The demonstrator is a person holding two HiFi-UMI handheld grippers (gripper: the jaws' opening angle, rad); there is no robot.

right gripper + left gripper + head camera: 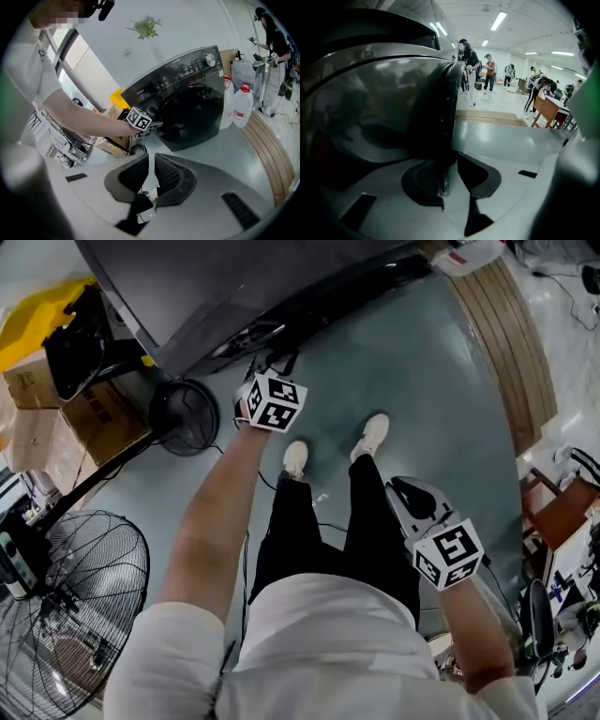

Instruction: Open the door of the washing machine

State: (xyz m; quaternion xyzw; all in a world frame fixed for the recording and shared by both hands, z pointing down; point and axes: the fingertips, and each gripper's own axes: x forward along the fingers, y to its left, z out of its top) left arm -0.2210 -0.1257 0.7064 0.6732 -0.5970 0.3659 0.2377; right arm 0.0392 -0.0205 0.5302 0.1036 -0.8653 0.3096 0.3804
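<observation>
The dark washing machine stands in front of the person. In the right gripper view its round door looks closed or barely ajar. My left gripper is at the door's left side. The door's rim runs down between its two pads, which close on that edge. My right gripper hangs low beside the person's right leg, away from the machine. A narrow gap shows between its pads, and nothing is in it.
A large floor fan and a small black fan stand at the left by cardboard boxes. A wooden strip curves along the right, with a chair beyond. White jugs sit beside the machine. People stand farther off.
</observation>
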